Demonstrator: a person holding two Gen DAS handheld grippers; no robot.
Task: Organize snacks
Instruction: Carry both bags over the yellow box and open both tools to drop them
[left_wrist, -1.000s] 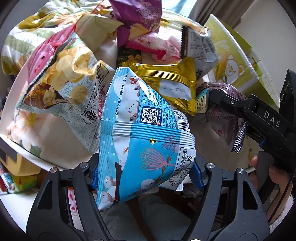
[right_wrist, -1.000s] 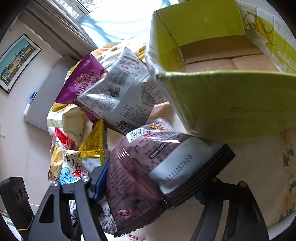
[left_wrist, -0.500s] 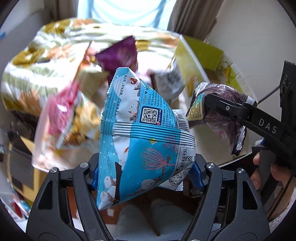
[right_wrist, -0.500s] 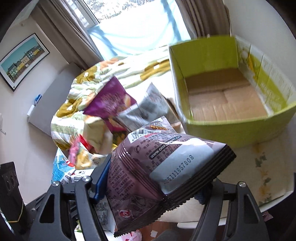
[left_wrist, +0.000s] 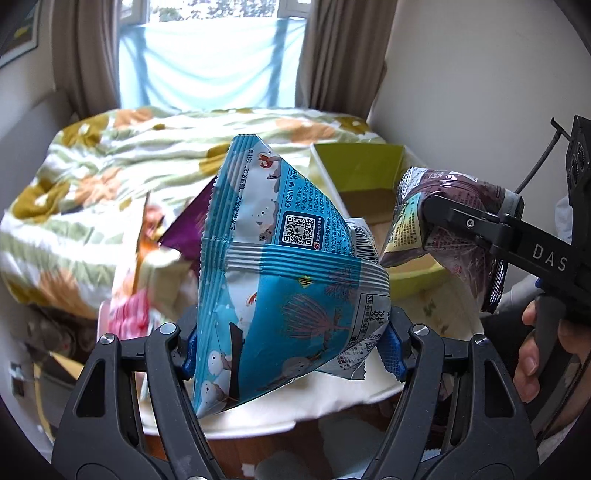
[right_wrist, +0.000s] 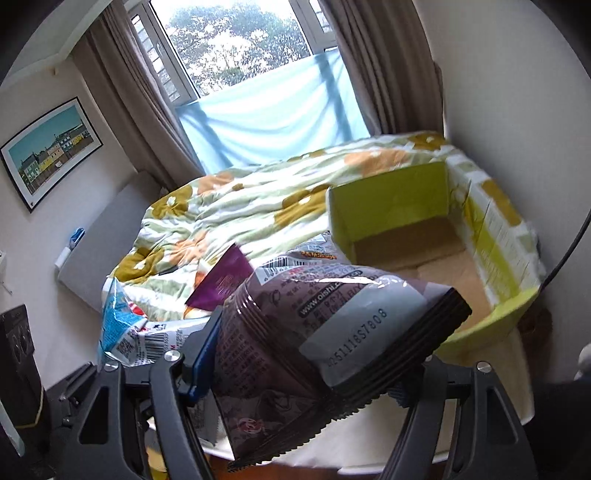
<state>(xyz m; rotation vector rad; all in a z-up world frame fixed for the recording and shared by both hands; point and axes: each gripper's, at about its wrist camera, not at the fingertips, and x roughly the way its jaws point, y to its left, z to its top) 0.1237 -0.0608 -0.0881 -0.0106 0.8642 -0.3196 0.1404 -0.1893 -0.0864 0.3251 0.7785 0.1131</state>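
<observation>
My left gripper (left_wrist: 291, 343) is shut on a blue snack bag (left_wrist: 280, 266) and holds it up above the bed's near edge. My right gripper (right_wrist: 306, 373) is shut on a dark purple snack bag (right_wrist: 317, 343); that bag also shows at the right of the left wrist view (left_wrist: 454, 229). An open yellow-green cardboard box (right_wrist: 391, 199) lies on the bed at the right, empty inside; it also shows in the left wrist view (left_wrist: 358, 170). The blue bag shows at the left of the right wrist view (right_wrist: 118, 321). A pile of other snack bags (left_wrist: 155, 258) lies left of the box.
A floral quilt (right_wrist: 236, 199) covers the bed up to the curtained window (right_wrist: 258, 110). A wall stands close behind the box on the right. A magenta bag (right_wrist: 221, 280) lies on the quilt. A framed picture (right_wrist: 48, 151) hangs on the left wall.
Both grippers have lifted away from the pile with their bags still held. The bed, box and window now show from higher and farther back.
</observation>
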